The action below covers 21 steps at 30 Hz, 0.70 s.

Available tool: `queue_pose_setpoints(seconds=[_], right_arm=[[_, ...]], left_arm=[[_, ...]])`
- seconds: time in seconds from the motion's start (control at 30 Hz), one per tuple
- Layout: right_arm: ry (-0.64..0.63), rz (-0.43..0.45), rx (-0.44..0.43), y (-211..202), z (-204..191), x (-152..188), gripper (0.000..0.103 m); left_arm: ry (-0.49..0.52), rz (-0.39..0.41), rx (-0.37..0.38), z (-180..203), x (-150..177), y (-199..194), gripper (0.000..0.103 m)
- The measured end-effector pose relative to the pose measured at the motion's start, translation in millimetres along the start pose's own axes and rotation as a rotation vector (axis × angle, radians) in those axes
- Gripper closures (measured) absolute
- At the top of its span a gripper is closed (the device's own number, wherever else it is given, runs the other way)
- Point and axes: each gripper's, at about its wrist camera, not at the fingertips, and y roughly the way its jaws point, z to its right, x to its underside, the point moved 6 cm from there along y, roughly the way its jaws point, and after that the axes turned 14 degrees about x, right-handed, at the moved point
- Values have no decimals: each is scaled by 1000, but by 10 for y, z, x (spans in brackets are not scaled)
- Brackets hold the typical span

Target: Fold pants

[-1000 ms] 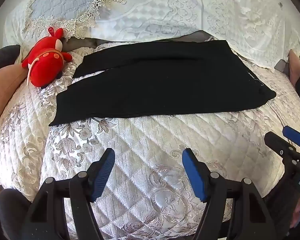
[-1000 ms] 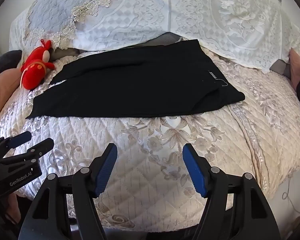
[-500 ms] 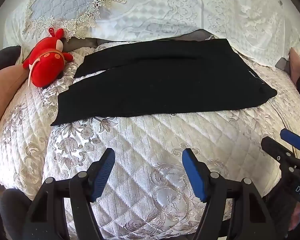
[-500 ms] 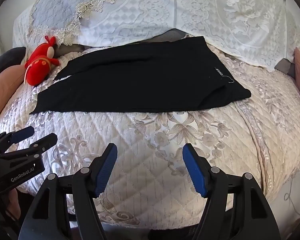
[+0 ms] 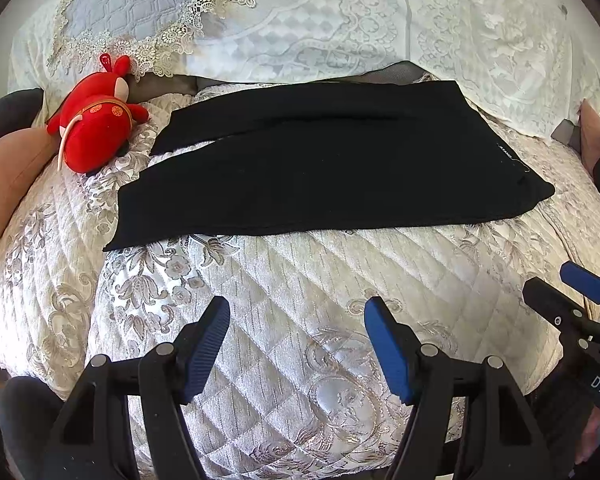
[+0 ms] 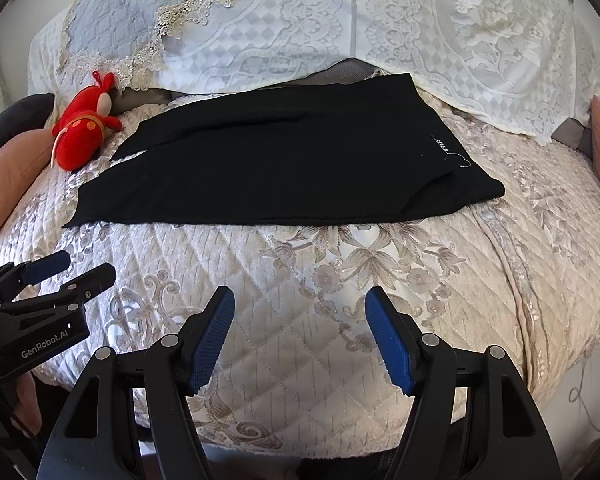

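Fingers (image 5: 210, 344) gape apart, well short of pants (image 5: 320, 160).

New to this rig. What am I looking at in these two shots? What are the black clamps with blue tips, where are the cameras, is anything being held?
There is no robot arm: a person holds one two-finger gripper in each hand. Each gripper carries a fisheye camera looking forward along its fingers, so each picture shows its own black fingers with blue pads at the bottom. One shot is from the left gripper, the other from the right gripper. Each also catches the other gripper at its edge. Both are open and hold nothing, above the near part of the quilted bed cover. Farther back lie black pants, spread flat, waistband to the right. A red plush toy sits off their left end, with lace-covered pillows behind.
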Motion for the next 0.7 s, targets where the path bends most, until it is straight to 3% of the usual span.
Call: queue_pose_setpoints(seconds=[0.7], right_arm=[[-9, 5, -2, -18, -46, 1, 35]], left_arm=[[-13, -7, 2, -14, 23, 8, 31]])
